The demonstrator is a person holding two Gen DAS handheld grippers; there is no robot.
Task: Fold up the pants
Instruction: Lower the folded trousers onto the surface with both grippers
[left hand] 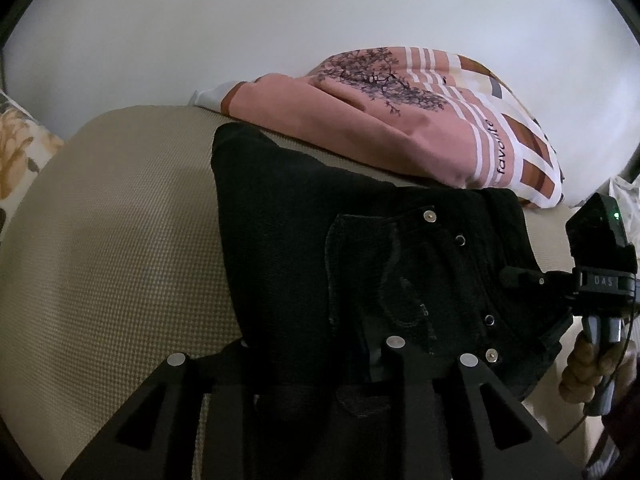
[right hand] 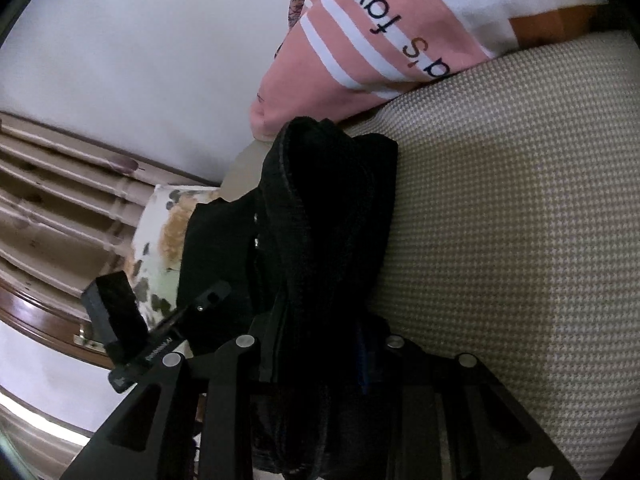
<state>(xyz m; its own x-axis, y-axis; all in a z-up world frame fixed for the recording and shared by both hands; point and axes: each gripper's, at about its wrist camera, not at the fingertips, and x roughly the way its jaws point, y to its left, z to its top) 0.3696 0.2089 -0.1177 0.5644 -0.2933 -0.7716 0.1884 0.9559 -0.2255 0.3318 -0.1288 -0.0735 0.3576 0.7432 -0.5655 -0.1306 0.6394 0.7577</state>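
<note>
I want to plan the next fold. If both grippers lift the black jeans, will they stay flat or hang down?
The black jeans would probably sag between the left gripper and right gripper, since they already bunch in thick folds. The denim with rivets looks fairly heavy. The textured beige cover likely resists sliding.

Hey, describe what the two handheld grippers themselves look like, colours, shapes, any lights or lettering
Both are matte black. The left gripper and right gripper have flat angular fingers with triangular cut-outs and round silver rivets. Seen from the left wrist view, the right unit carries a boxy black module with a green light, pale lettering on its body, a thin cable, and a bare hand on the grip.
</note>
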